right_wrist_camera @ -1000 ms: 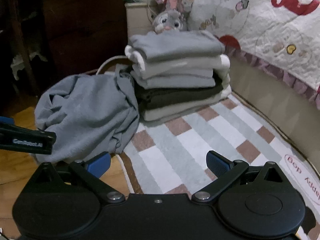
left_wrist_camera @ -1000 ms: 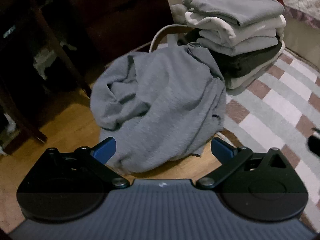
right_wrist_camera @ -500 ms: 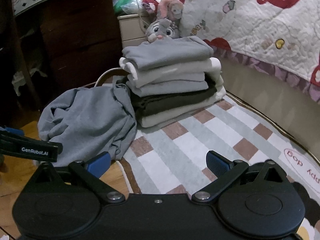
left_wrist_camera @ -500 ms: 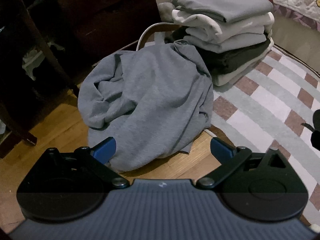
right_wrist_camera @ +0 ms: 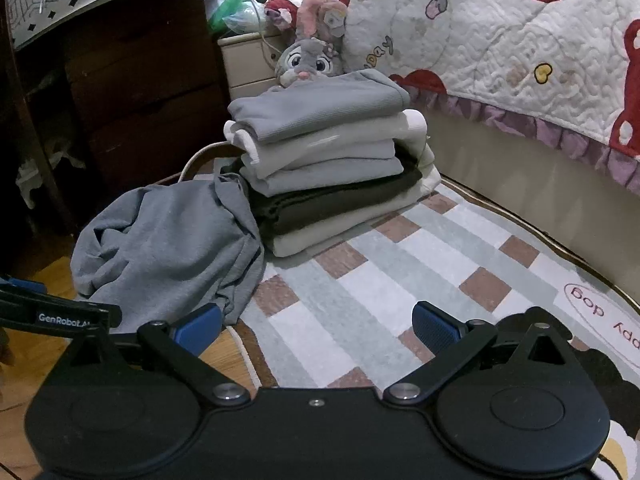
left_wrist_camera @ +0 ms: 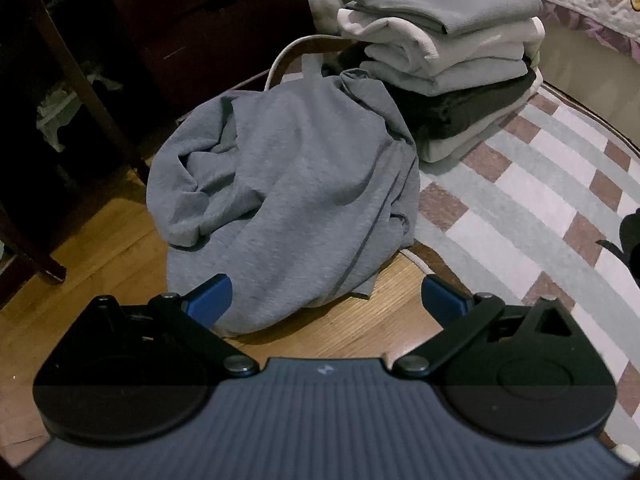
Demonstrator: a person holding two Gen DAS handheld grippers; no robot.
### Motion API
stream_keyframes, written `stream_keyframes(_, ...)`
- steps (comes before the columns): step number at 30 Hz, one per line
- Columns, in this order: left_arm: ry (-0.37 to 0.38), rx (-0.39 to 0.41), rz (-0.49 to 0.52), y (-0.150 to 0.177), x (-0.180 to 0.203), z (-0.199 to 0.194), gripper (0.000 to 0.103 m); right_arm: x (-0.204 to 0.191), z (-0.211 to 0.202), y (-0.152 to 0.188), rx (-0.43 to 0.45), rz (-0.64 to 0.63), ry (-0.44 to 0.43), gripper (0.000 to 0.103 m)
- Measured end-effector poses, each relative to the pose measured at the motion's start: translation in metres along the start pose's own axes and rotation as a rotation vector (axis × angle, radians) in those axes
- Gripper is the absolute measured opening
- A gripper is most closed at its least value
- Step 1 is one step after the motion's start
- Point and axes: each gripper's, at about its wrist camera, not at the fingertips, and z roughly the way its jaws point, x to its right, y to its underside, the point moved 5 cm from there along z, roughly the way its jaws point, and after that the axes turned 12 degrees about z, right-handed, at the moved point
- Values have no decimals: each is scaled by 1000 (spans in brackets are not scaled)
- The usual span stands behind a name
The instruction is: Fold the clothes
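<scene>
Plush rabbit [right_wrist_camera: 306,60], checked rug [right_wrist_camera: 384,280] (striped), quilt [right_wrist_camera: 500,28]

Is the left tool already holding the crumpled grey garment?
No. The left tool is open and empty, and the crumpled grey garment lies loose on the floor just ahead of it, beside the folded stack.

Both low wrist views face the crumpled grey garment [left_wrist_camera: 288,200] [right_wrist_camera: 168,248].

Crumpled garment [left_wrist_camera: 288,200] lies left of folded stack [left_wrist_camera: 440,52]
</scene>
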Motion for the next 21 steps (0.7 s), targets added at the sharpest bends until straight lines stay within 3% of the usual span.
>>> stream_keyframes(21, 29, -1, -29, 1, -7, 1, 103, 0, -1, 3, -12, 7, 7, 103)
